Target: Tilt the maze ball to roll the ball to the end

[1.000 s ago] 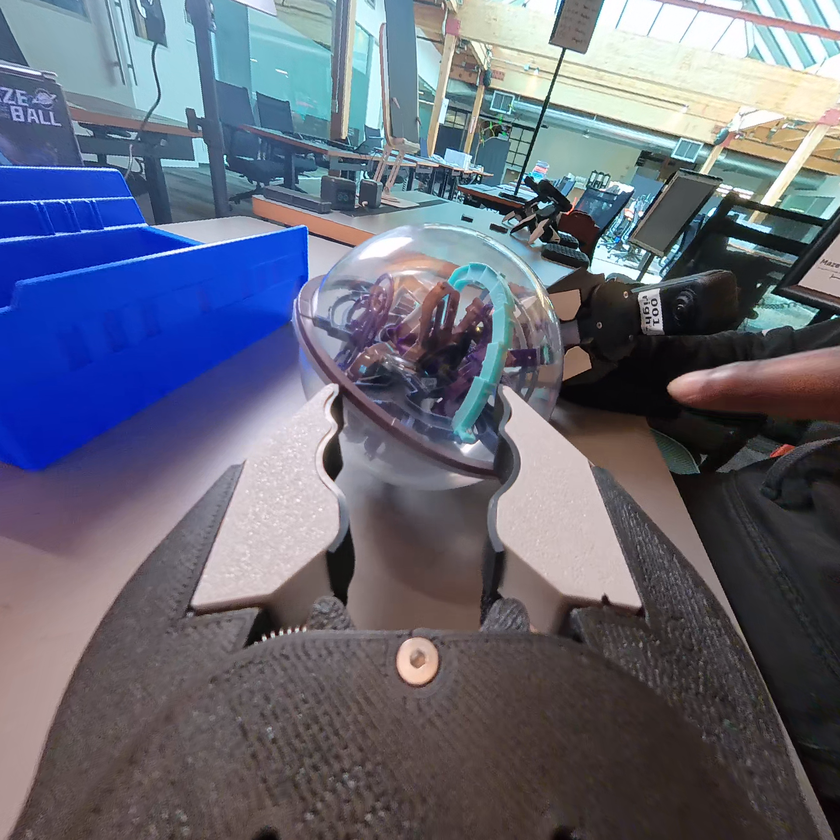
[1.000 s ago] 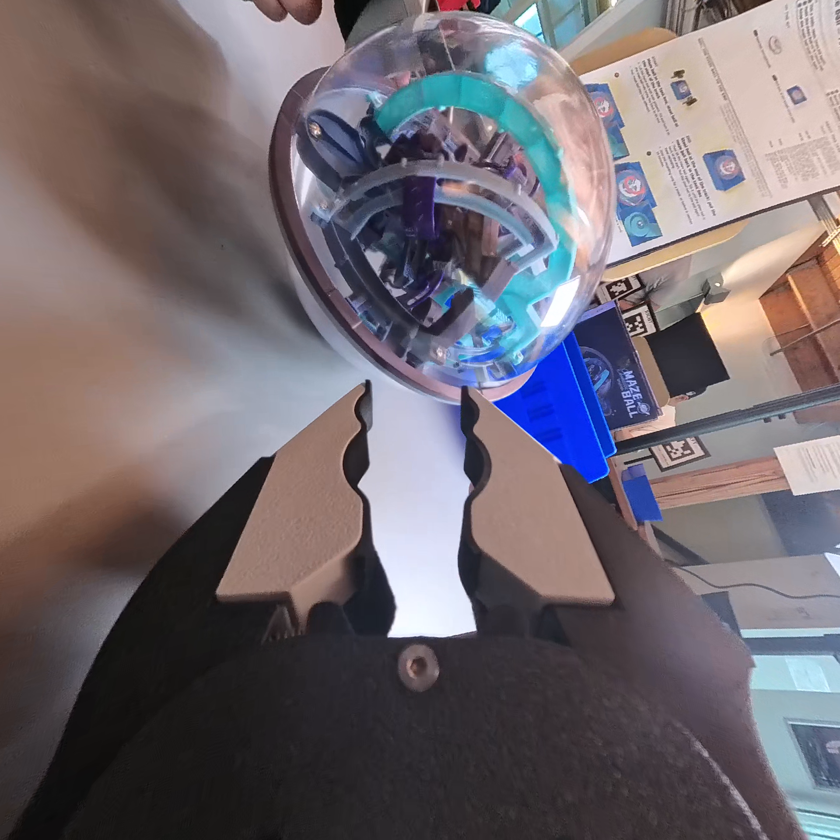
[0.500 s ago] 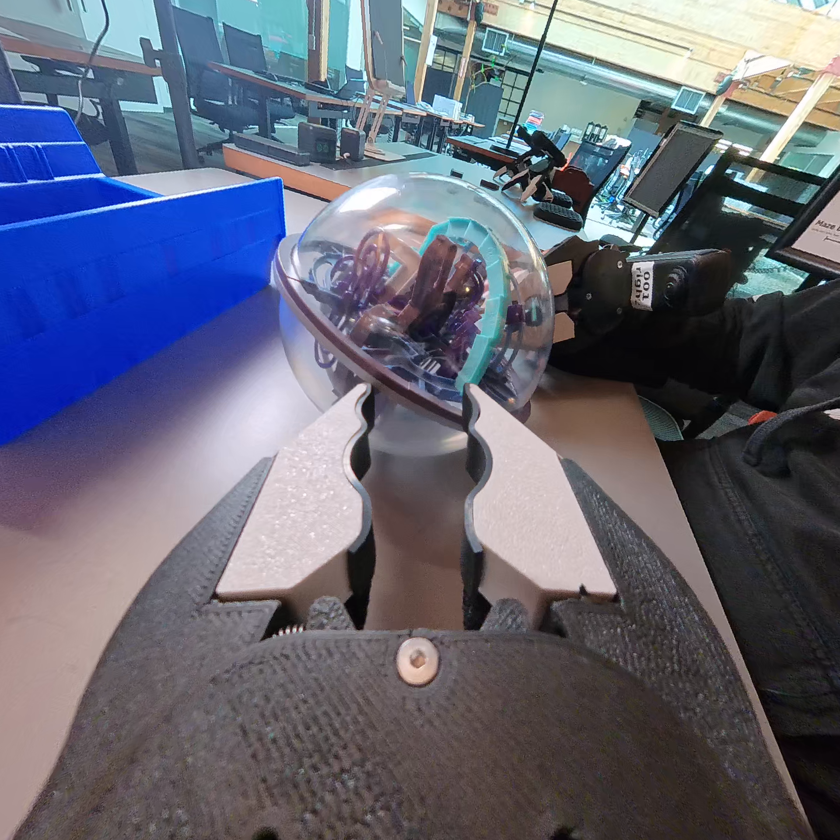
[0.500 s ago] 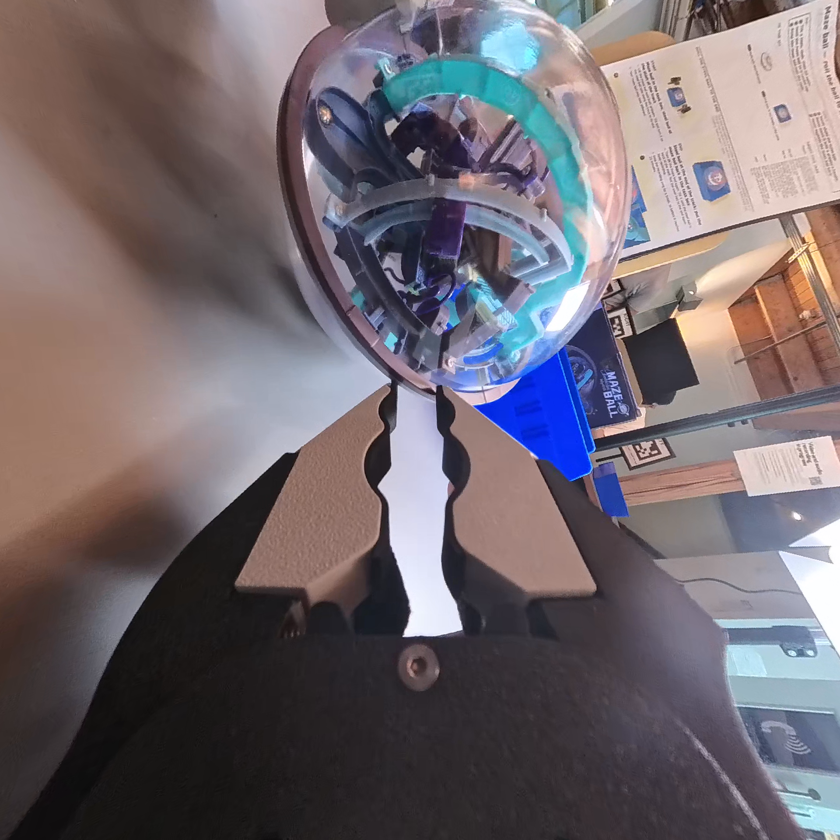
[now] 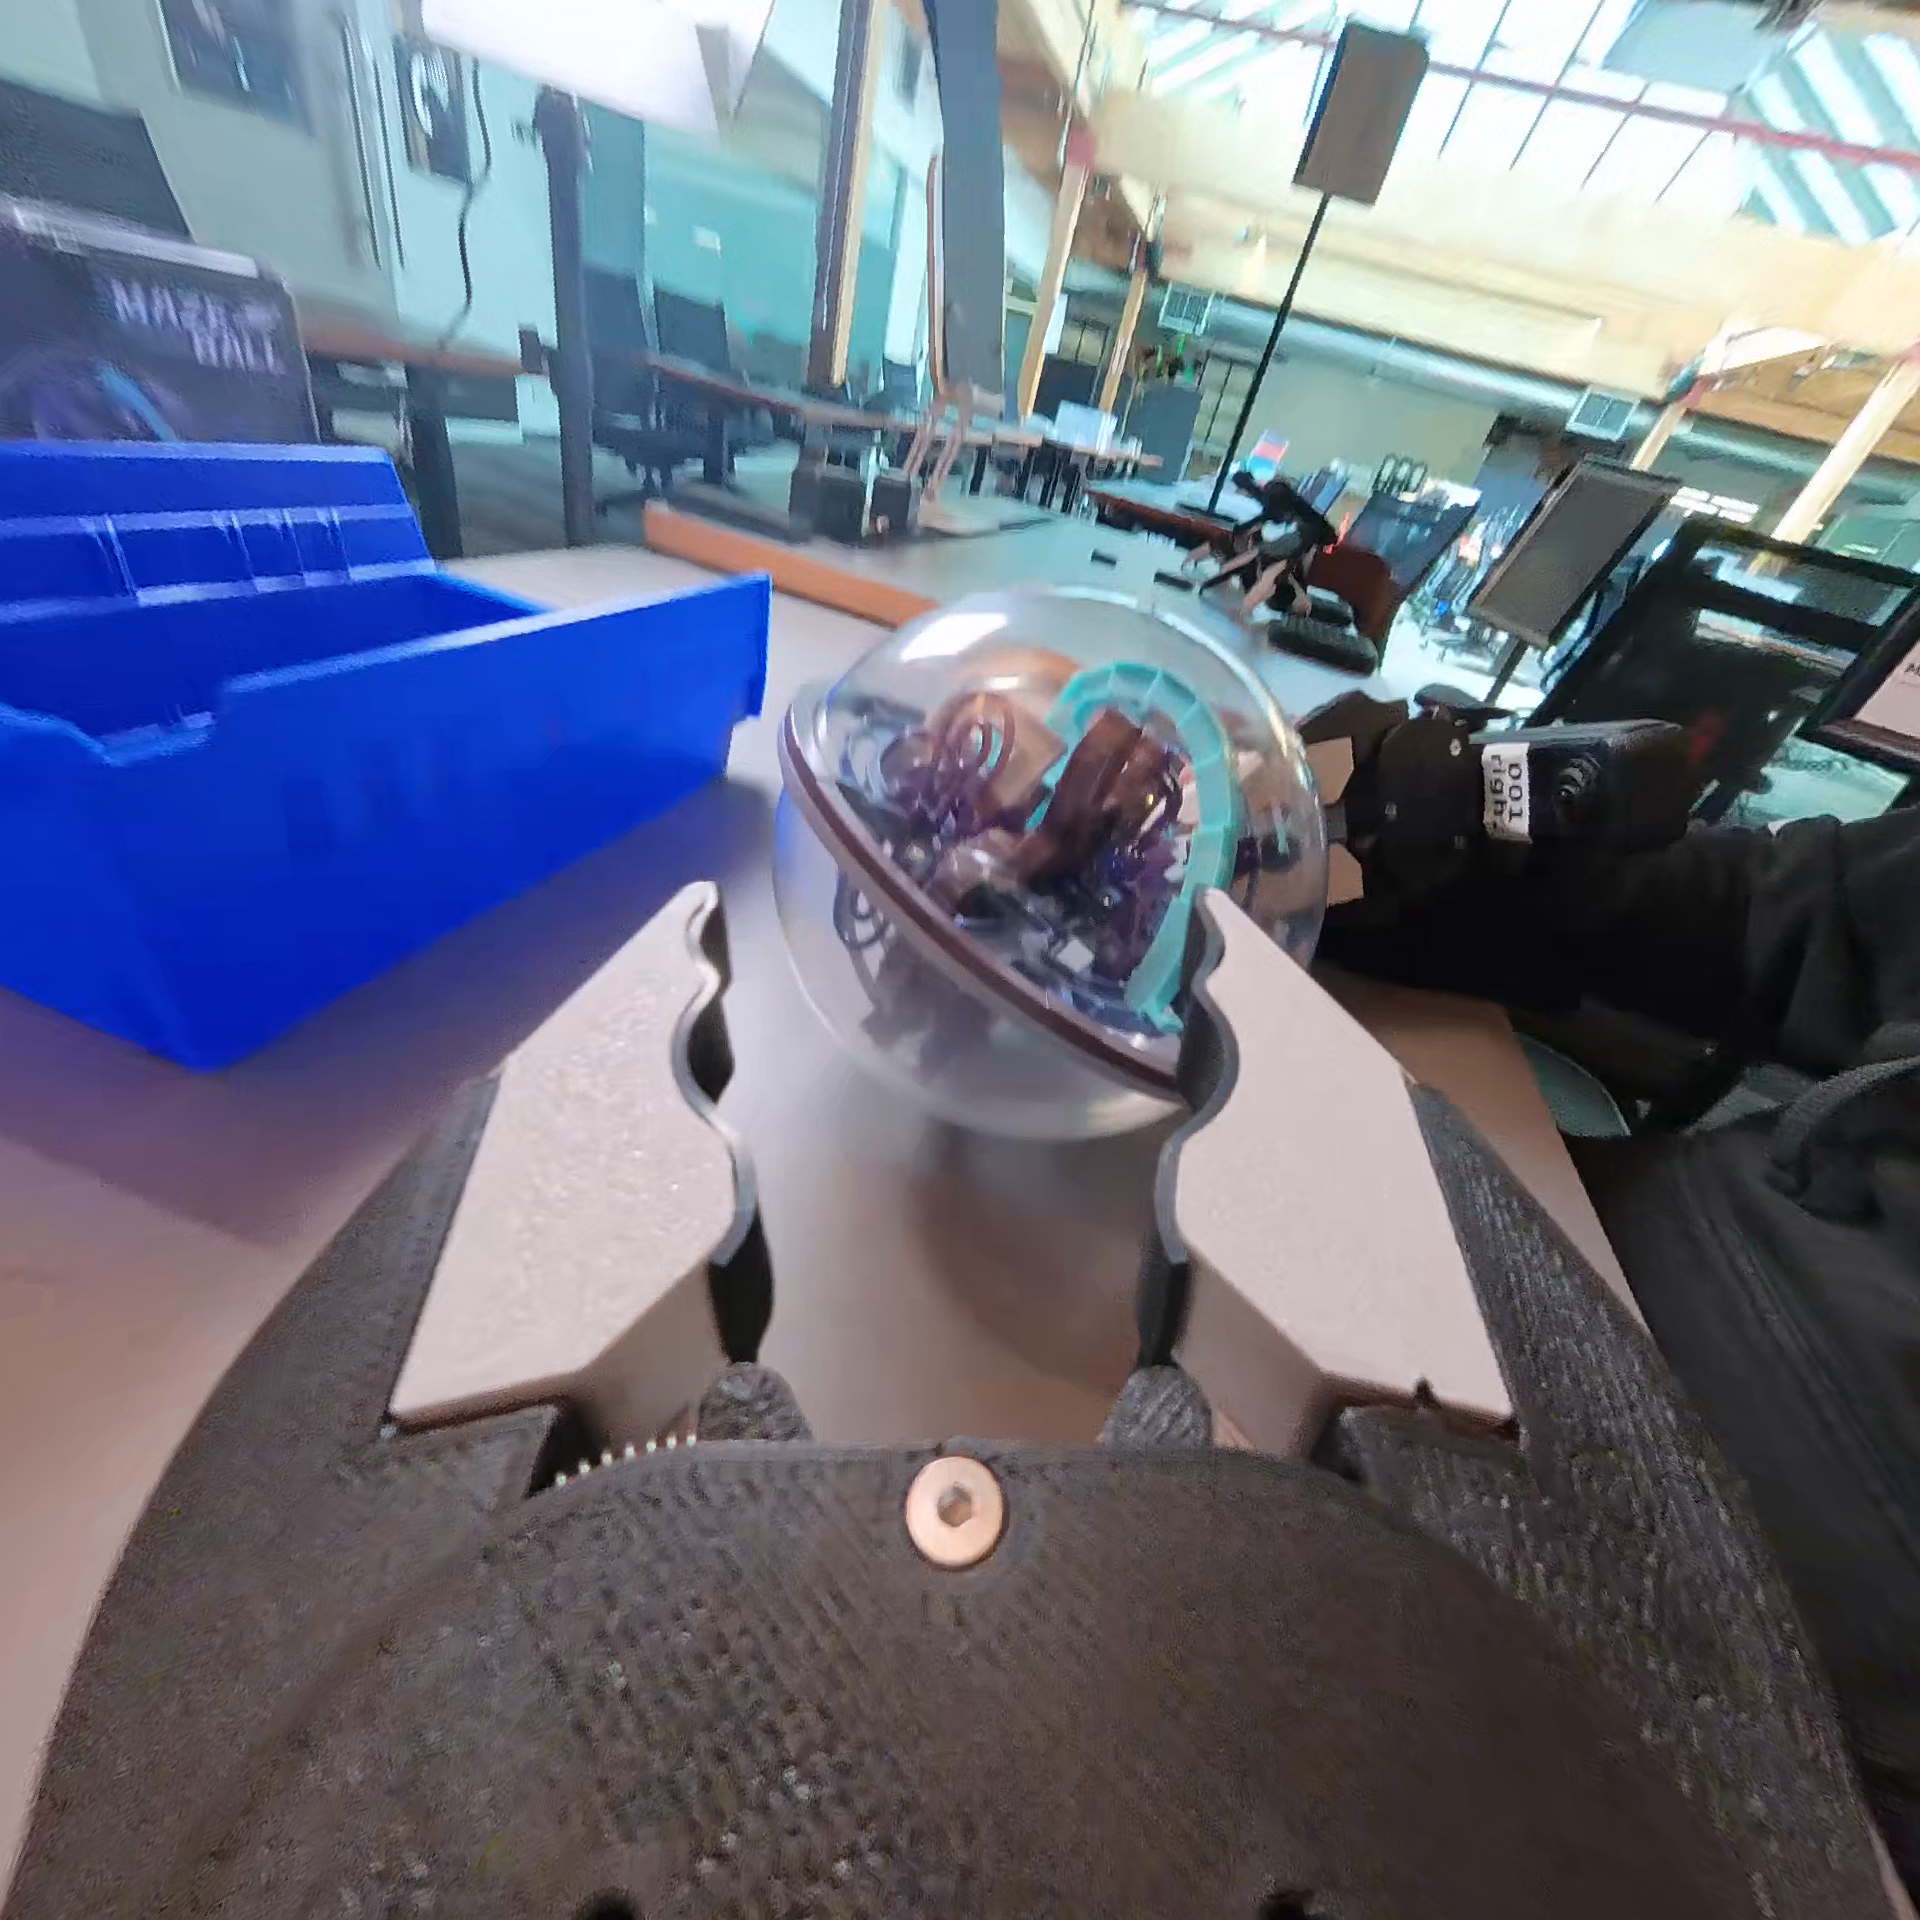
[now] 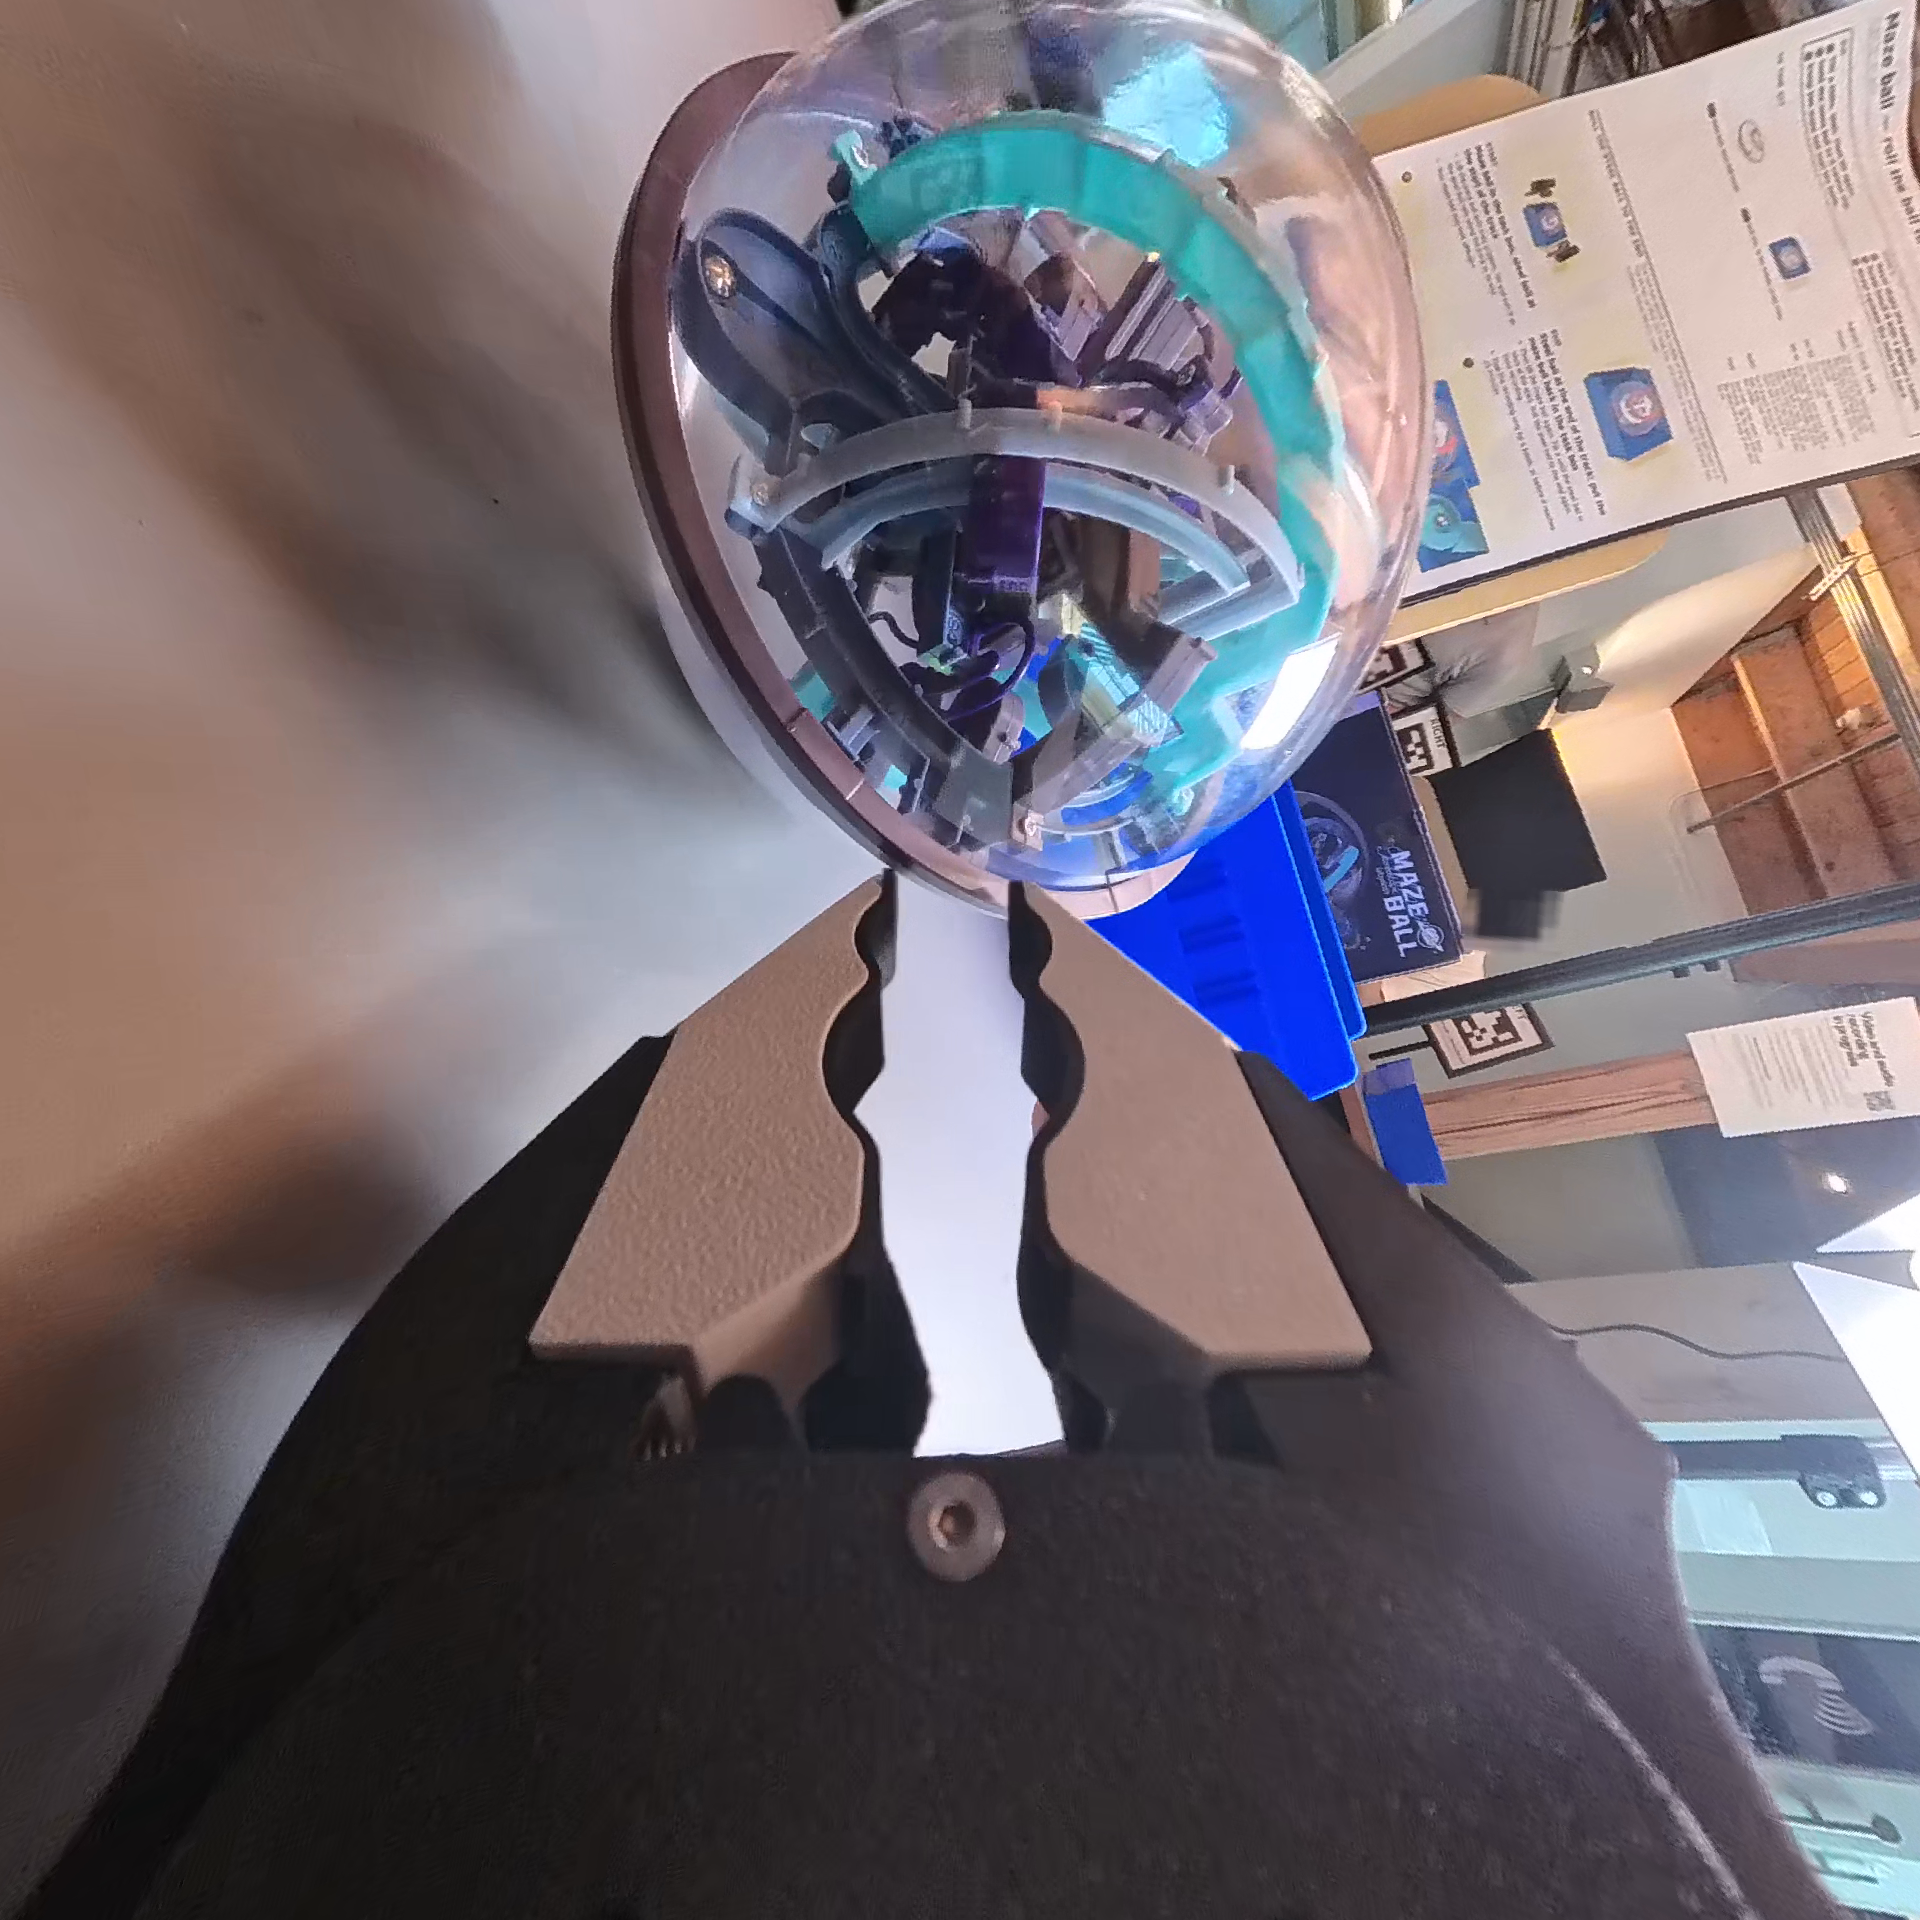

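Transparent maze ball (image 5: 1049, 862) with its dark equatorial rim tilted, resting on the worktop (image 5: 156, 1195) beside a blue bin (image 5: 343, 769). Right hand-held gripper (image 6: 948, 902) pinches the rim; left hand-held gripper (image 5: 956, 945) spread wide, one fingertip (image 5: 1216, 935) against the sphere.

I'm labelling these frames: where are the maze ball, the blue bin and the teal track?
maze ball (image 5: 1049, 862), left wrist view, clear shell.
blue bin (image 5: 343, 831), left wrist view, front wall.
teal track (image 6: 1195, 239), right wrist view, top of arc.
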A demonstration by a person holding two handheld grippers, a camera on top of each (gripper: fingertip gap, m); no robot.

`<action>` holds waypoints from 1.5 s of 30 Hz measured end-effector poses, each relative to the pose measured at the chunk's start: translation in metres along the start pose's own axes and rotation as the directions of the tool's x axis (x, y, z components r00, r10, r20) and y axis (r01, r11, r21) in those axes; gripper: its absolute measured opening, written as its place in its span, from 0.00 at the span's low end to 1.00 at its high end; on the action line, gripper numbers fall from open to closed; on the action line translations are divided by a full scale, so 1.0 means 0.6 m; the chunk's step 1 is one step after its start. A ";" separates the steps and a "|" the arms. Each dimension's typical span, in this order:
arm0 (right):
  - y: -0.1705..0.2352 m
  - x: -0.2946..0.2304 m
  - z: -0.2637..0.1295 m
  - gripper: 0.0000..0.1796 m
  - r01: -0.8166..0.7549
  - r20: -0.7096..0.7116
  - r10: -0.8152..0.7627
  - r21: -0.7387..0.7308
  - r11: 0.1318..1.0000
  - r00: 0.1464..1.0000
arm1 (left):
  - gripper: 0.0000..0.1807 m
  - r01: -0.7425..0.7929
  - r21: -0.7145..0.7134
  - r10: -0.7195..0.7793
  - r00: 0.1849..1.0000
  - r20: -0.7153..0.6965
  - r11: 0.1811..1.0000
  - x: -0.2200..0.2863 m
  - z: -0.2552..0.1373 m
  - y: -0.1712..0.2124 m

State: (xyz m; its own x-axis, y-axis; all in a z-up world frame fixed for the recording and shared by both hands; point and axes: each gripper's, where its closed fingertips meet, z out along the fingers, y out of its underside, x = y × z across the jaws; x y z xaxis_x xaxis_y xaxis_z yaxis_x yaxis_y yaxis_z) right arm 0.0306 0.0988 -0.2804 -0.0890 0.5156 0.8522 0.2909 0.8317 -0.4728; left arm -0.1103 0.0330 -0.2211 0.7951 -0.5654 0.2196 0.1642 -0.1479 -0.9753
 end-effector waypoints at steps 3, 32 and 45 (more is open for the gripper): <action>-0.002 0.004 -0.001 0.13 -0.004 -0.010 0.004 0.004 1.000 1.000 | 0.54 -0.104 0.037 0.104 0.995 -0.004 0.994 0.009 0.014 -0.005; 0.004 0.014 -0.003 0.12 -0.016 -0.038 0.016 -0.018 1.000 0.999 | 0.25 -0.115 -0.106 0.113 0.993 -0.025 0.988 0.027 0.011 0.040; 0.002 0.011 0.000 0.06 0.116 -0.064 -0.118 -0.028 0.993 0.991 | 0.22 -0.098 -0.127 0.098 0.995 -0.009 0.987 0.024 0.008 0.043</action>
State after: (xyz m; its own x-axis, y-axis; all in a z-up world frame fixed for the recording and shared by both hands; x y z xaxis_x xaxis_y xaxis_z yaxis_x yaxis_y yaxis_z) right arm 0.0303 0.1030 -0.2756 -0.0615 0.3998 0.9146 0.3053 0.8799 -0.3641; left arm -0.0917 0.0248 -0.2430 0.8020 -0.5845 0.1233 0.0098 -0.1934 -0.9811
